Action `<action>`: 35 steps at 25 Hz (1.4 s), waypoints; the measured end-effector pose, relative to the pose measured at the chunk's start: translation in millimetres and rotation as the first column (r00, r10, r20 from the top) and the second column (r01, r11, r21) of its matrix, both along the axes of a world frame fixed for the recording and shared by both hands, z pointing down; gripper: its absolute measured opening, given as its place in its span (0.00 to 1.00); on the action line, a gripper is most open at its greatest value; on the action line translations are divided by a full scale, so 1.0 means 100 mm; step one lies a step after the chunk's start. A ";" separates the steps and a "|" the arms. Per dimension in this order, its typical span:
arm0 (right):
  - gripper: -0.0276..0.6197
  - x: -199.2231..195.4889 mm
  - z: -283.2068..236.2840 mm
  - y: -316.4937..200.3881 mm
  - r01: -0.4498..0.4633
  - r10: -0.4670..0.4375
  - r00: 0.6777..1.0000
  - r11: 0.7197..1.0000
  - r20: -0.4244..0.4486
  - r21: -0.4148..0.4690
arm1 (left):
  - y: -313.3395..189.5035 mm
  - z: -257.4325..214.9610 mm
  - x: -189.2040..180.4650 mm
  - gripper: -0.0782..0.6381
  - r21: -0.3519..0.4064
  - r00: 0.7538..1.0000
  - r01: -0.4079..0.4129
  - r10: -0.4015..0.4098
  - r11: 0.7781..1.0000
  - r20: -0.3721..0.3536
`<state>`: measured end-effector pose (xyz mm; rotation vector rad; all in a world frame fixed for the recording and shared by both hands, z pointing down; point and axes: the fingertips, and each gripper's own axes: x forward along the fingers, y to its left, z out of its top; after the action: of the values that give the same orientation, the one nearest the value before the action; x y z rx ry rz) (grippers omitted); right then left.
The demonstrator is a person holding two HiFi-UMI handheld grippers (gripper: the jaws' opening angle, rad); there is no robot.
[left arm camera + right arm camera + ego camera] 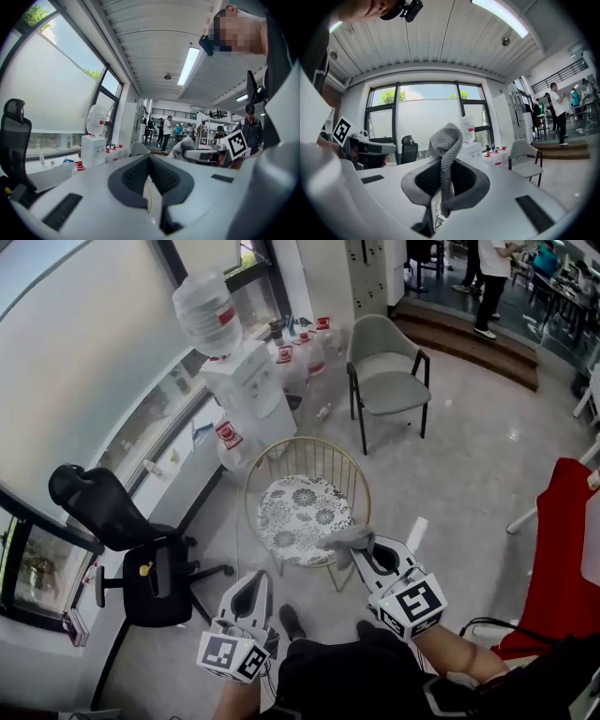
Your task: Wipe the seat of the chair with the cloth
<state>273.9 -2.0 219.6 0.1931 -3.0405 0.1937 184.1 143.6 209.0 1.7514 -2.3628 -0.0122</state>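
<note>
Close under the head camera sits the person's dark-clothed body (375, 681), with a gripper held out on either side.

Ahead on the pale floor (469, 456) stands a round chair (309, 448) with a gold wire back. Its seat (292, 510) is a white cushion with a dark flower pattern. A black office chair (131, 559) stands to its left by the window. A grey chair (389, 381) with black legs stands farther off, and something red (562, 559) sits at the right edge. A white water dispenser (251, 390) with a big bottle (206, 310) on top stands against the window wall behind the round chair.

The right gripper (366, 549) (443, 161) reaches toward the near right edge of the seat, its jaws clamped on a grey knitted cloth (345, 540) (446, 140). A fold of the cloth sticks out past the tips and lies over the seat's rim; I cannot tell whether it touches the cushion.

The left gripper (255, 579) (149, 158) is held lower and nearer, short of the chair. Its jaws are pressed together at the tips with nothing between them.
</note>
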 end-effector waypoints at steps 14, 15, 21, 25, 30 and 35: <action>0.09 -1.21 0.14 0.26 -0.287 0.285 0.955 0.958 -0.080 -0.017 | 0.14 0.10 -1.60 0.12 0.025 0.970 -0.240 0.241 0.970 -0.031; 0.09 -1.29 0.15 0.28 -0.300 0.298 0.951 0.954 -0.086 -0.014 | 0.15 0.12 -1.71 0.12 0.025 0.969 -0.243 0.244 0.970 -0.039; 0.09 -1.63 0.24 0.35 -0.382 0.378 0.919 0.924 -0.115 -0.022 | 0.18 0.21 -2.13 0.12 0.022 0.949 -0.309 0.310 0.951 -0.058; 0.09 -1.81 0.33 0.38 -0.412 0.405 0.904 0.911 -0.139 -0.025 | 0.17 0.33 -2.31 0.12 0.018 0.938 -0.336 0.336 0.942 -0.082; 0.09 -1.91 0.52 0.36 -0.395 0.385 0.906 0.918 -0.176 -0.025 | 0.03 0.55 -2.39 0.12 -0.001 0.931 -0.350 0.348 0.937 -0.114; 0.09 -2.03 0.75 0.24 -0.368 0.355 0.911 0.929 -0.208 -0.028 | -0.17 0.78 -2.44 0.12 -0.051 0.935 -0.330 0.319 0.942 -0.154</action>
<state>71.0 21.5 294.2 0.7272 -2.7663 0.2814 -59.9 126.7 287.4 2.0082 -1.9243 0.0007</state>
